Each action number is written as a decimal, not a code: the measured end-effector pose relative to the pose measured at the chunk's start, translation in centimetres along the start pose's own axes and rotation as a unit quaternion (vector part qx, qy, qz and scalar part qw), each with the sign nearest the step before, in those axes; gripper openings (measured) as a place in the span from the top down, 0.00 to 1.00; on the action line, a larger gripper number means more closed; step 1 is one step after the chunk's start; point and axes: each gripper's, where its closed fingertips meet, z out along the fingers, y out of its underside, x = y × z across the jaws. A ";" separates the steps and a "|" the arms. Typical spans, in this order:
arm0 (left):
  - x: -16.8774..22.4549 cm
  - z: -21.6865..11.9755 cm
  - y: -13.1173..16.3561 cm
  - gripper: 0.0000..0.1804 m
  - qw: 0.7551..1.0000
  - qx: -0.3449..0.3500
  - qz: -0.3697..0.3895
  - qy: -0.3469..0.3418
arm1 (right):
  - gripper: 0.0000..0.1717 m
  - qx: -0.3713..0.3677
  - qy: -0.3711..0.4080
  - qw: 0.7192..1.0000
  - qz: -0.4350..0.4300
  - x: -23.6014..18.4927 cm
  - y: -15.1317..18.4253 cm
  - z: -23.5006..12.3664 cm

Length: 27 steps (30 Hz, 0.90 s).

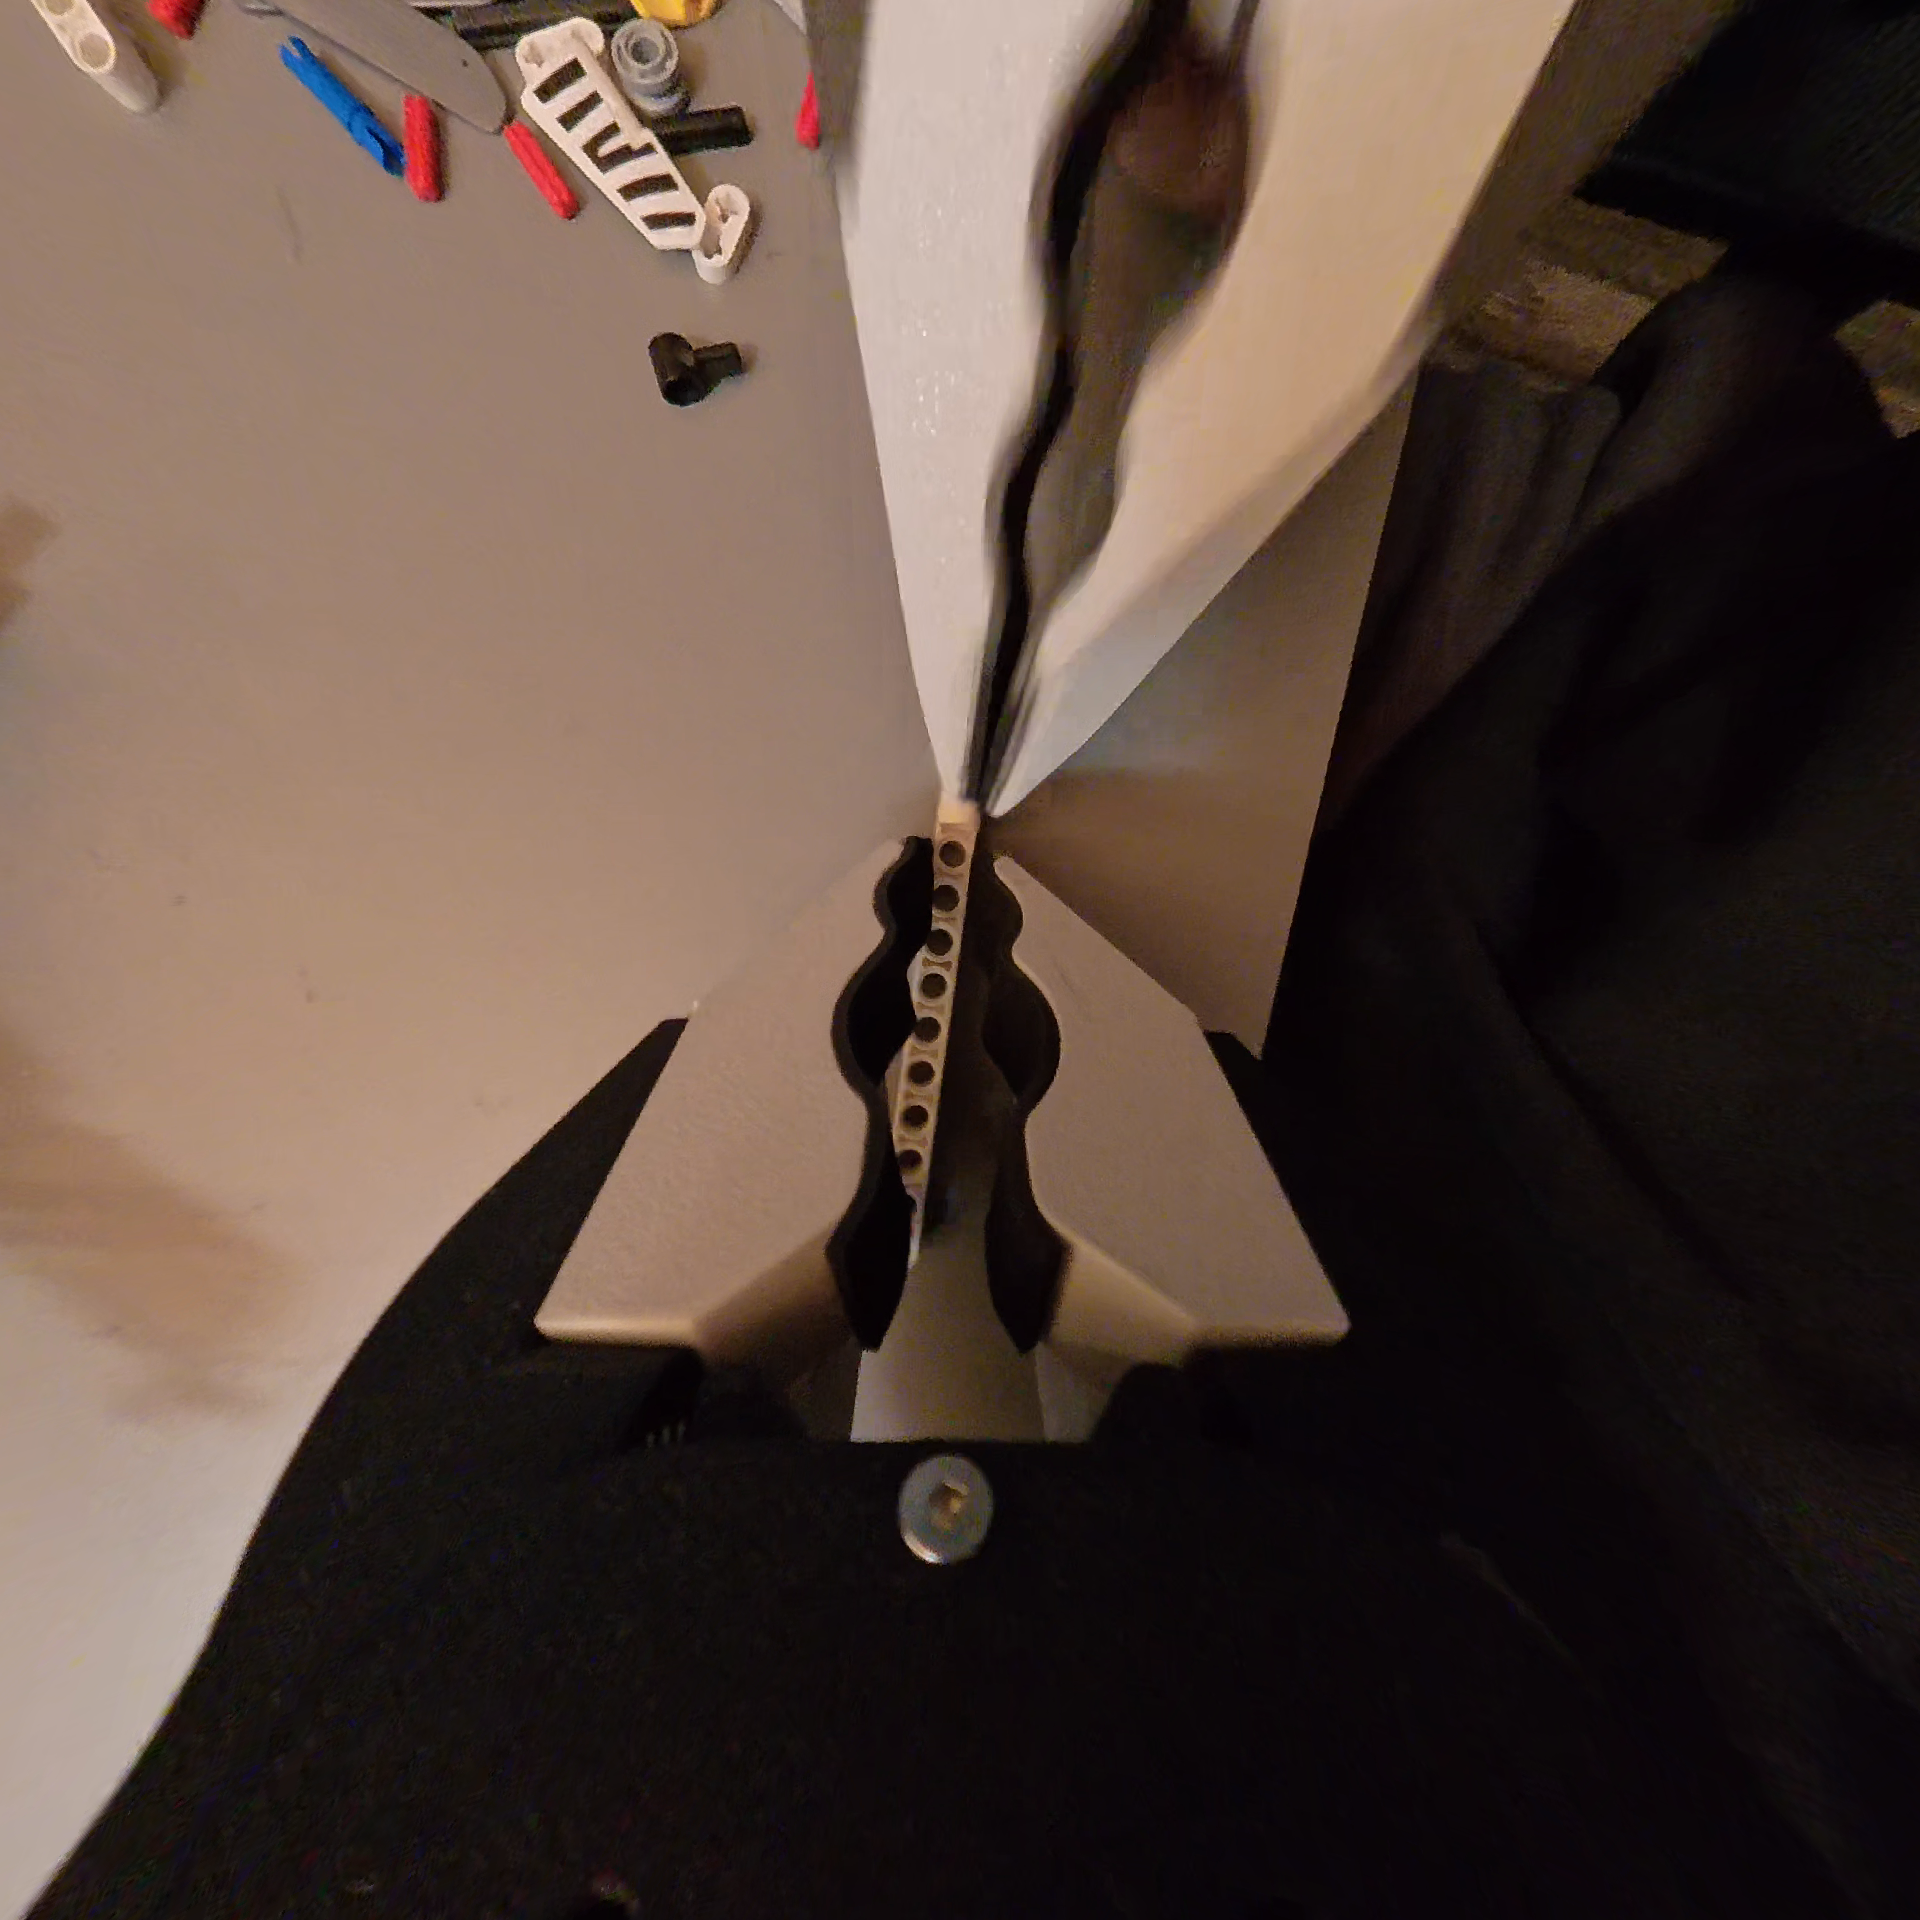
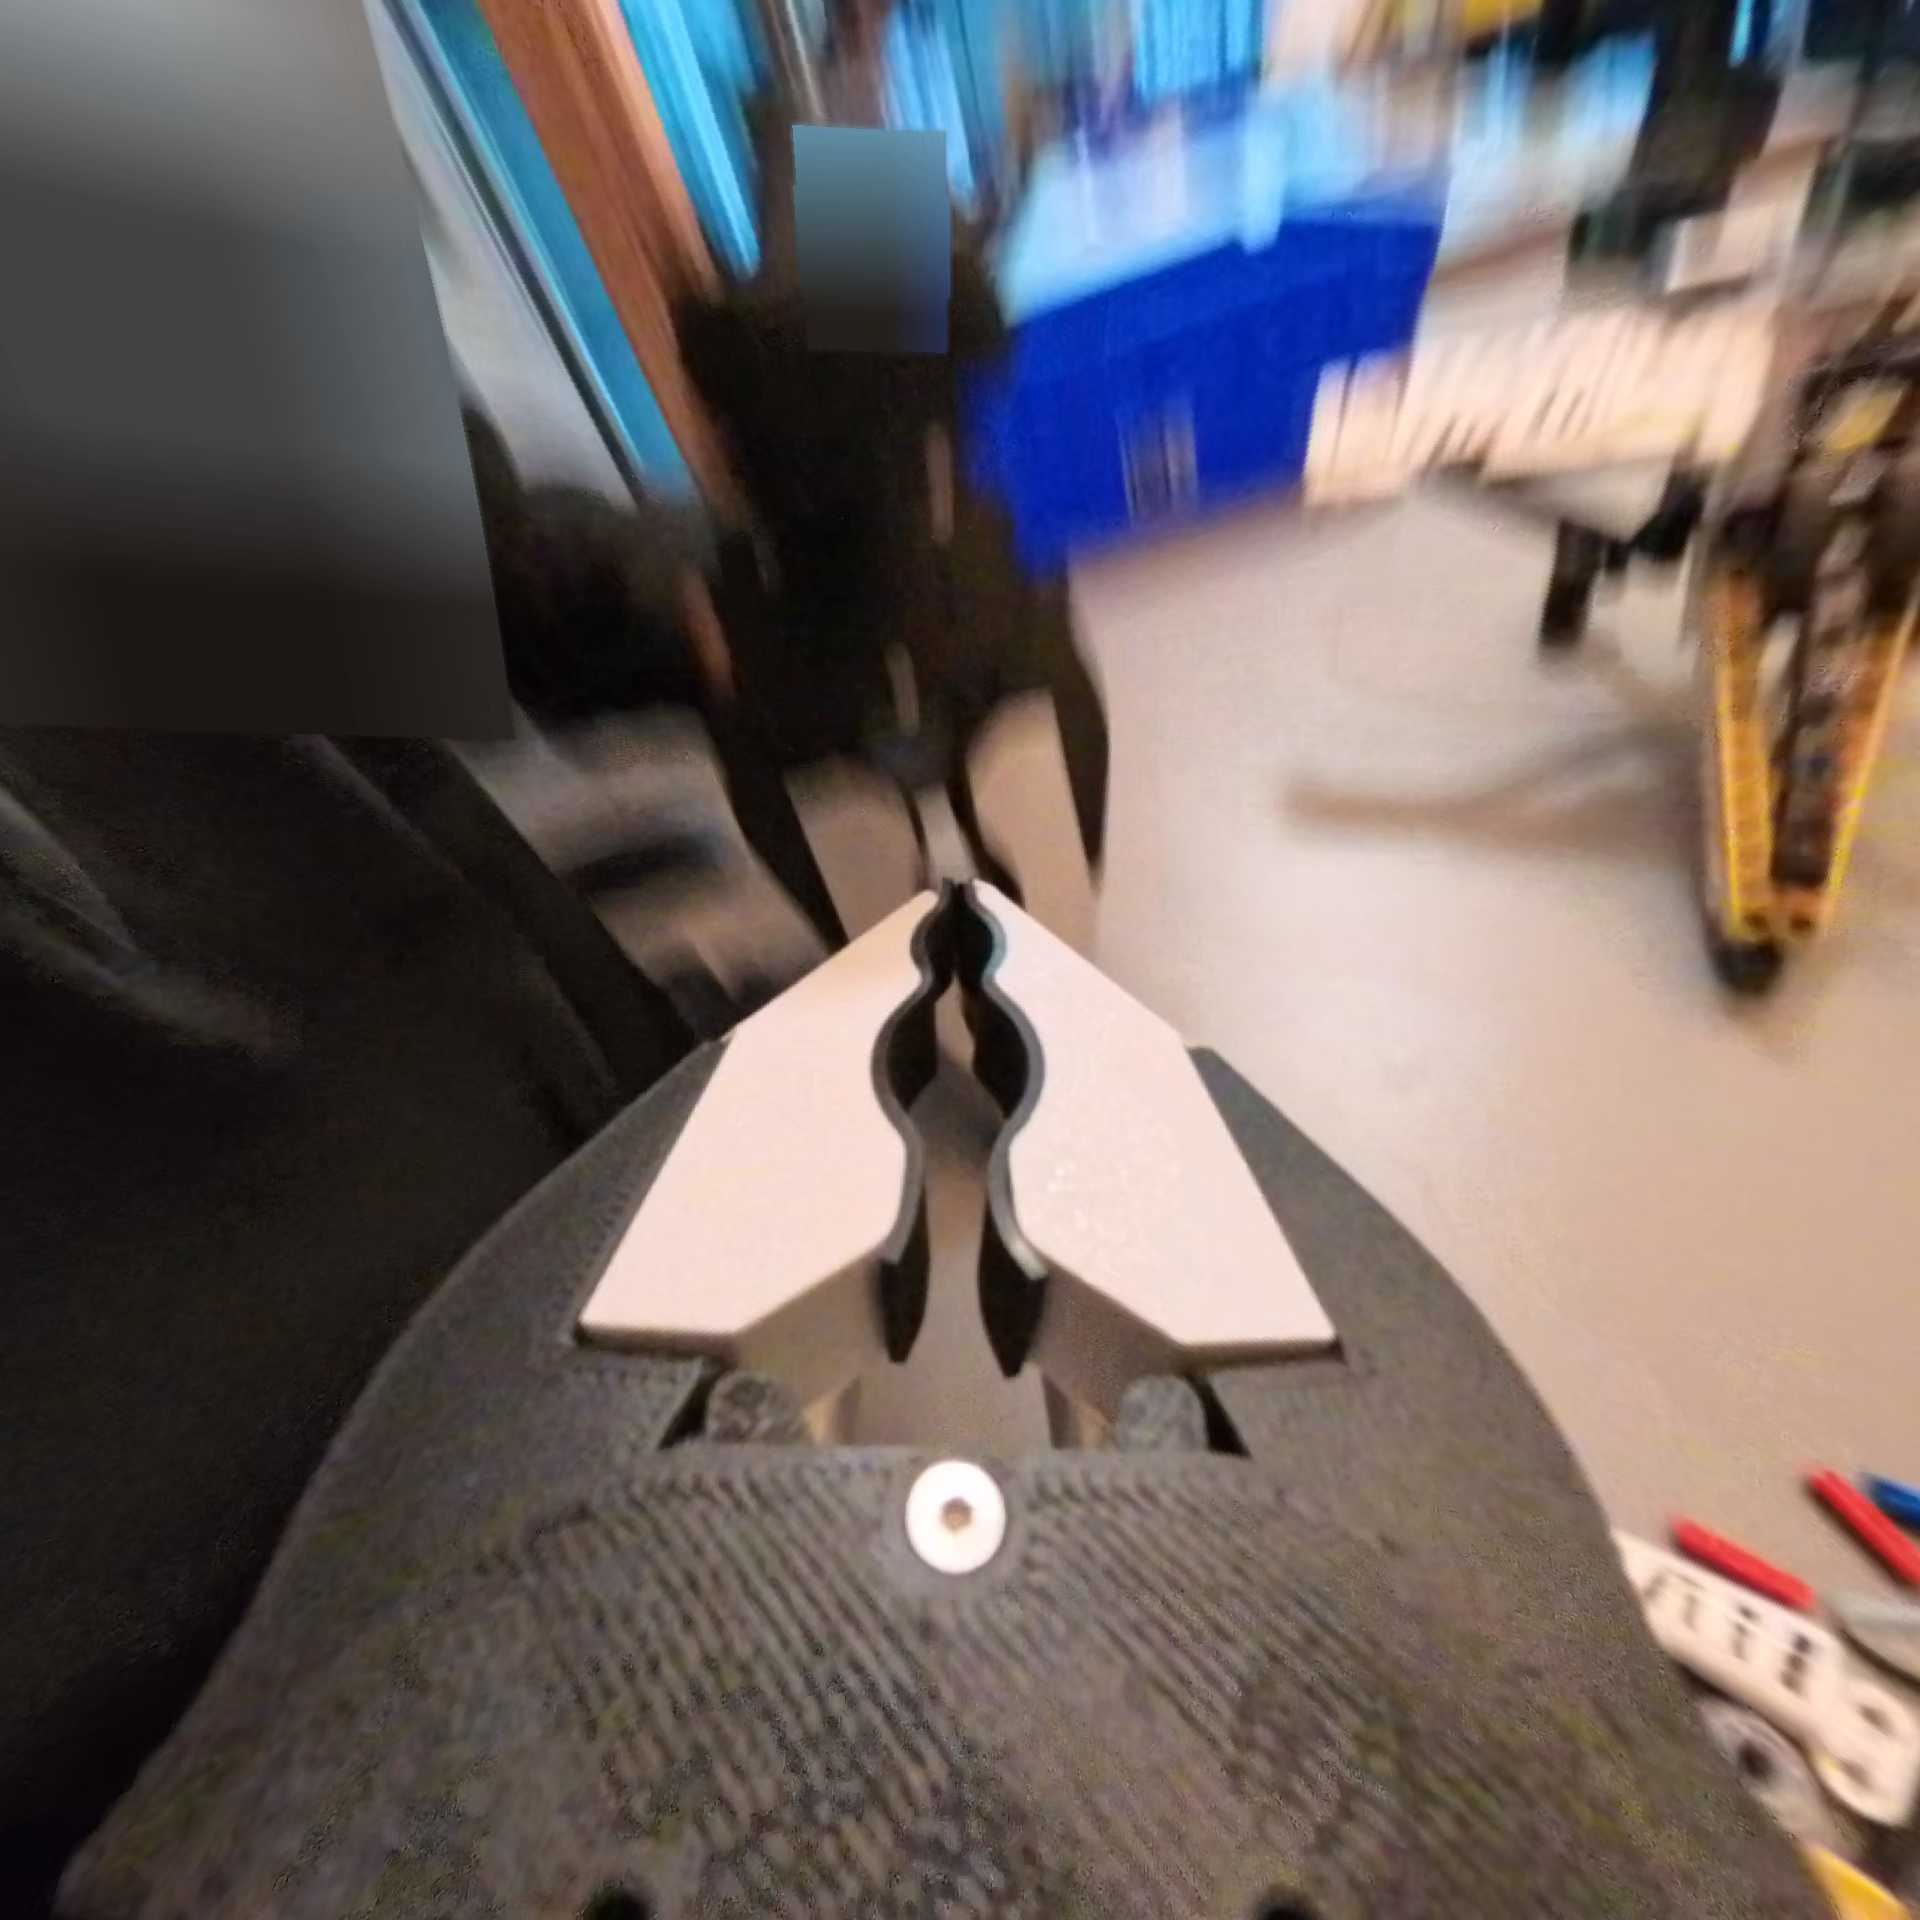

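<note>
Left gripper (image 1: 951, 862), low in the middle of the left wrist view, pinches a long white beam with a row of round holes (image 1: 935, 997), which lies lengthwise between the wavy black pads and pokes out just past the tips. Right at the beam's far end, the other gripper's pale fingers come down from the top of the frame, blurred, their tips meeting the beam's end; whether they grip it cannot be told. Behind lies a grey table (image 1: 364, 644). A small black elbow piece (image 1: 688, 366) sits alone above and left of the fingers. Farther up, along the top left edge, are a white slotted plate (image 1: 623, 156), red pins (image 1: 421, 145), a blue pin (image 1: 338, 99) and a small grey round piece (image 1: 649, 62), all well apart from the beam. Dark fabric fills the right side. In the right wrist view, the right gripper (image 2: 958, 891) has its tips pressed together with nothing visible between them; the background is smeared, with red pins and a white plate at the lower right corner.
</note>
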 end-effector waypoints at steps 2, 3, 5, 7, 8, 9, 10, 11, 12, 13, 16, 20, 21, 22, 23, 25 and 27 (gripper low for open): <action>0.0 0.0 -0.1 0.96 1.000 -0.002 0.009 -0.006 | 1.00 0.003 0.058 0.998 0.005 2.6 -1.8 -2.1; 0.0 0.0 0.0 0.96 1.000 -0.003 0.012 -0.010 | 1.00 -0.044 0.143 0.987 -0.061 4.8 -0.9 -3.4; 0.1 0.0 0.1 0.96 1.000 -0.007 0.016 -0.012 | 1.00 -0.115 0.174 0.974 -0.087 5.3 0.7 -4.8; 0.1 0.0 0.1 0.96 1.000 -0.009 0.010 -0.001 | 1.00 -0.121 0.119 0.983 -0.070 3.2 1.5 -4.3; 0.1 0.0 0.0 0.96 1.000 -0.011 0.010 0.005 | 1.00 -0.135 0.099 0.983 -0.072 2.4 2.4 -3.7; 0.2 0.1 -0.2 0.96 1.000 -0.008 0.012 0.009 | 1.00 -0.161 0.093 0.979 -0.080 2.1 3.8 -3.1; 0.3 0.3 -0.4 0.96 1.000 -0.001 0.012 0.012 | 0.95 -0.191 0.096 0.972 -0.094 2.1 5.2 -2.5; 0.4 0.4 -0.6 0.96 1.000 0.005 0.014 0.015 | 0.92 -0.218 0.098 0.965 -0.107 2.1 6.5 -1.8; 0.4 0.5 -0.8 0.96 1.000 0.008 0.017 0.015 | 0.92 -0.234 0.099 0.960 -0.119 2.2 7.3 -1.2; 0.4 0.5 -0.9 0.96 1.000 0.007 0.016 0.015 | 0.92 -0.243 0.096 0.957 -0.128 2.2 7.9 -0.7; 0.4 0.6 -0.9 0.96 1.000 0.007 0.015 0.008 | 0.95 -0.260 0.076 0.954 -0.129 2.2 9.0 -0.1; 0.5 0.5 -0.8 0.96 1.000 0.004 0.012 0.011 | 0.97 -0.261 0.062 0.955 -0.123 2.1 8.9 -0.1; 0.6 0.6 -0.8 0.96 1.000 0.002 0.013 0.009 | 0.97 -0.261 0.061 0.955 -0.124 2.1 8.9 -0.1; 0.6 0.6 -0.8 0.95 1.000 0.000 0.011 0.010 | 0.97 -0.261 0.059 0.955 -0.124 2.0 8.9 -0.1; 0.7 0.6 -0.8 0.95 1.000 -0.004 0.006 0.013 | 0.98 -0.261 0.056 0.956 -0.119 2.0 8.9 -0.2; 0.7 0.7 -0.9 0.96 1.000 -0.007 0.003 0.014 | 0.98 -0.259 0.053 0.958 -0.110 2.0 8.8 -0.2; 0.7 0.7 -1.0 0.96 1.000 -0.012 0.013 0.008 | 0.98 -0.258 0.054 0.958 -0.115 2.0 8.7 -0.3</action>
